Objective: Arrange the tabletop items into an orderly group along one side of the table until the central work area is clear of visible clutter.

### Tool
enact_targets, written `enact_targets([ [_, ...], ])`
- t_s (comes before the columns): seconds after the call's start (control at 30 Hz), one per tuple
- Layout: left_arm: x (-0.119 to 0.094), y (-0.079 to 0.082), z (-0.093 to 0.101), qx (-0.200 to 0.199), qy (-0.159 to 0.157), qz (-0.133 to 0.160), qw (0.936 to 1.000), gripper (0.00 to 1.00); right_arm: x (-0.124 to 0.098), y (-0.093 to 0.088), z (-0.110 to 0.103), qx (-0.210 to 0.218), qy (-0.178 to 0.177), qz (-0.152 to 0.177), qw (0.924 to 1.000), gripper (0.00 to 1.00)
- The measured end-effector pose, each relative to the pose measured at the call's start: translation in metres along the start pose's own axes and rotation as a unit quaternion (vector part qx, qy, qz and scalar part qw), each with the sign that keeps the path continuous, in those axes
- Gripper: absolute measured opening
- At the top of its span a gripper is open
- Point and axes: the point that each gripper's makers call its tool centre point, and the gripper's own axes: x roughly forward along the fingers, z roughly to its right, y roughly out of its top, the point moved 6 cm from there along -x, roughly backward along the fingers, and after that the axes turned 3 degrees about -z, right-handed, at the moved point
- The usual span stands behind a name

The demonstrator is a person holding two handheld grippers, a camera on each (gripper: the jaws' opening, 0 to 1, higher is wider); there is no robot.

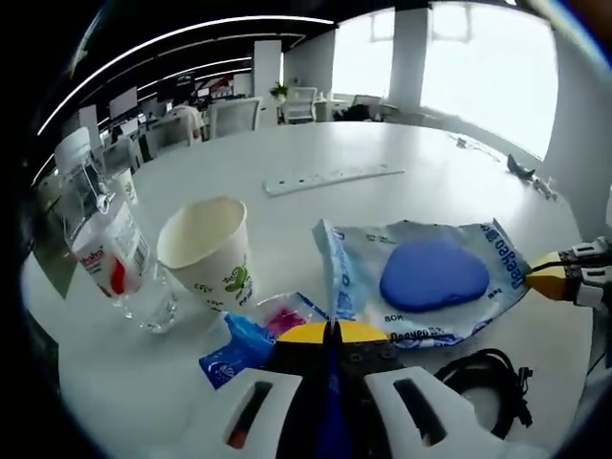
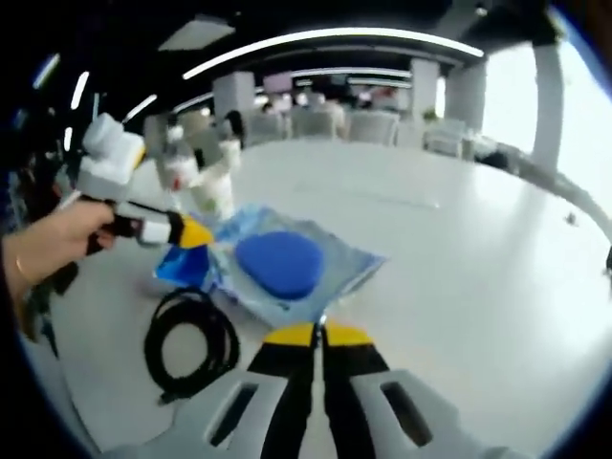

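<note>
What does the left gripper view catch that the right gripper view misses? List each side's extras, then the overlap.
Left gripper view alone: a white power strip lying farther back on the table, and small pink and blue packets beside its own jaws.

Right gripper view alone: the person's hand holding the left gripper.

Shared: the clear bag with a blue pad, the paper cup, the water bottle, and the black cable.
</note>
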Motion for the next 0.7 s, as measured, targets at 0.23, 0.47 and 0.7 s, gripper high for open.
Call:
enact_targets([
  [0.23,-0.001,0.006,0.001,-0.017,0.000,0.014,0.9998,0.00,0.007,0.018,0.013,-0.040,0.001,0.002,0.9992,0.00],
  [0.47,0.004,0.012,0.006,-0.033,-0.002,0.025,0.9991,0.00,0.021,0.032,0.031,-0.056,-0.006,-0.003,0.9984,0.00],
  [0.7,0.009,0.013,0.004,-0.046,0.012,0.033,0.9984,0.00,0.036,0.046,0.038,-0.079,-0.008,0.005,0.9968,0.00],
])
